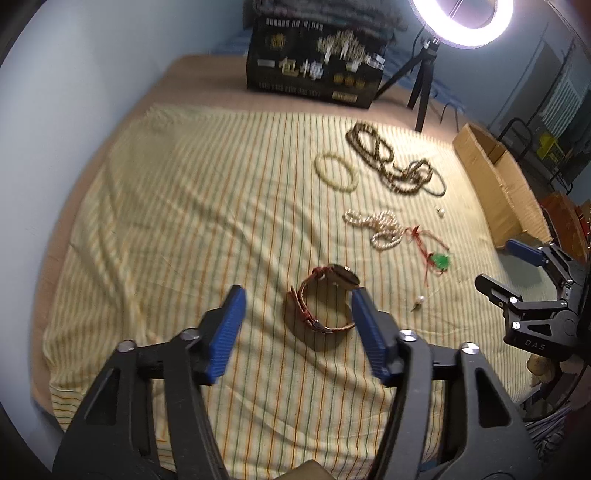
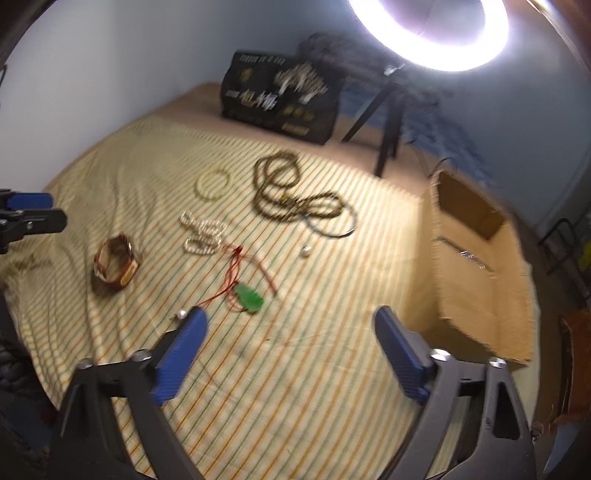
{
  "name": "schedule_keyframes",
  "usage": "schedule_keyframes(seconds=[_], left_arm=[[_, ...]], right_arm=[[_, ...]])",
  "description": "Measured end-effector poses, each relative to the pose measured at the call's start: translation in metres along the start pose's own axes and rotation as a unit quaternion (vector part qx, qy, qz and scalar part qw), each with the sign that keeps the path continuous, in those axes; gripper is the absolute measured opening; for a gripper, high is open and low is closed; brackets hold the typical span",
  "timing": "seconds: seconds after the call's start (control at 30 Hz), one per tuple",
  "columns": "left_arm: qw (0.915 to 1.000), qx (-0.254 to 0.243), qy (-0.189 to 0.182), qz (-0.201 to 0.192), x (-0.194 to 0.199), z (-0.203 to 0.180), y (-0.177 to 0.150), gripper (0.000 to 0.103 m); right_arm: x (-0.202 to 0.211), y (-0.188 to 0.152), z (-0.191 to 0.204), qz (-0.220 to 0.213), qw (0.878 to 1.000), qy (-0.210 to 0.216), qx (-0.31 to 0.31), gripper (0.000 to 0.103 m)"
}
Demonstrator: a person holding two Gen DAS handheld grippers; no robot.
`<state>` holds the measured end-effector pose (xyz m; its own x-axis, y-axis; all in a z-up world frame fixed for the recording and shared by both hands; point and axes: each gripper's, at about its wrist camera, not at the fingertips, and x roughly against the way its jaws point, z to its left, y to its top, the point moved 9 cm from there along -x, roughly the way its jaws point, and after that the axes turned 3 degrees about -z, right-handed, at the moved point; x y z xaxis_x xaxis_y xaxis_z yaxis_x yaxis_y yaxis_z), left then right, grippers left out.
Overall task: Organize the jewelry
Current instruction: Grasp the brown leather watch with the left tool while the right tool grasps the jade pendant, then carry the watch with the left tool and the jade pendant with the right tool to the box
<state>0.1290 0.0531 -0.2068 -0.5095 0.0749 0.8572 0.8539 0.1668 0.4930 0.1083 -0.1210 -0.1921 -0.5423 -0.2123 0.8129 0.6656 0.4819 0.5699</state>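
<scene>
A brown-strapped watch [image 1: 327,299] lies on the striped cloth [image 1: 184,221], just ahead of my open left gripper [image 1: 297,299], between its blue fingertips. It also shows in the right wrist view [image 2: 114,264]. My right gripper [image 2: 290,319] is open and empty above the cloth; it shows in the left wrist view [image 1: 506,266] at the right. A green pendant on red cord [image 2: 251,297] lies just ahead of it. A pearl necklace [image 1: 380,227], a pale bangle [image 1: 336,171] and dark bead strands [image 1: 395,166] lie farther back.
An open cardboard box [image 2: 476,266] stands at the cloth's right edge. A black printed box [image 1: 314,70] and a ring light on a tripod [image 1: 461,22] stand at the back. Small loose beads [image 2: 306,252] lie on the cloth. A wall runs along the left.
</scene>
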Motion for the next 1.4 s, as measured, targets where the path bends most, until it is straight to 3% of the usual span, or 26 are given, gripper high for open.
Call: schedule_keyframes(seconds=[0.3, 0.47, 0.6, 0.73, 0.9, 1.07, 1.4], left_arm=[[0.9983, 0.027, -0.016, 0.049, -0.034, 0.004, -0.007, 0.043], [0.9982, 0.016, -0.011, 0.056, -0.043, 0.002, -0.01, 0.039], [0.9976, 0.016, -0.01, 0.067, -0.051, 0.001, -0.013, 0.034], [0.9966, 0.017, -0.013, 0.08, -0.058, -0.001, -0.017, 0.025], [0.9962, 0.017, -0.019, 0.084, -0.062, -0.004, -0.018, 0.016], [0.9963, 0.02, -0.019, 0.081, -0.062, -0.004, -0.016, 0.008], [0.9987, 0.011, -0.02, 0.045, -0.044, -0.01, -0.005, 0.007]], right_arm=[[-0.042, -0.004, 0.009, 0.047, 0.997, 0.053, 0.024, 0.047], [-0.053, -0.005, 0.014, 0.06, 0.995, 0.075, 0.032, 0.038], [-0.062, -0.004, 0.018, 0.064, 0.993, 0.085, 0.043, 0.036], [-0.066, -0.002, 0.023, 0.067, 0.992, 0.095, 0.051, 0.033], [-0.066, -0.002, 0.029, 0.075, 0.989, 0.118, 0.039, 0.016], [-0.066, -0.001, 0.031, 0.076, 0.988, 0.131, 0.03, 0.016], [-0.048, 0.006, 0.019, 0.052, 0.99, 0.127, 0.013, 0.016]])
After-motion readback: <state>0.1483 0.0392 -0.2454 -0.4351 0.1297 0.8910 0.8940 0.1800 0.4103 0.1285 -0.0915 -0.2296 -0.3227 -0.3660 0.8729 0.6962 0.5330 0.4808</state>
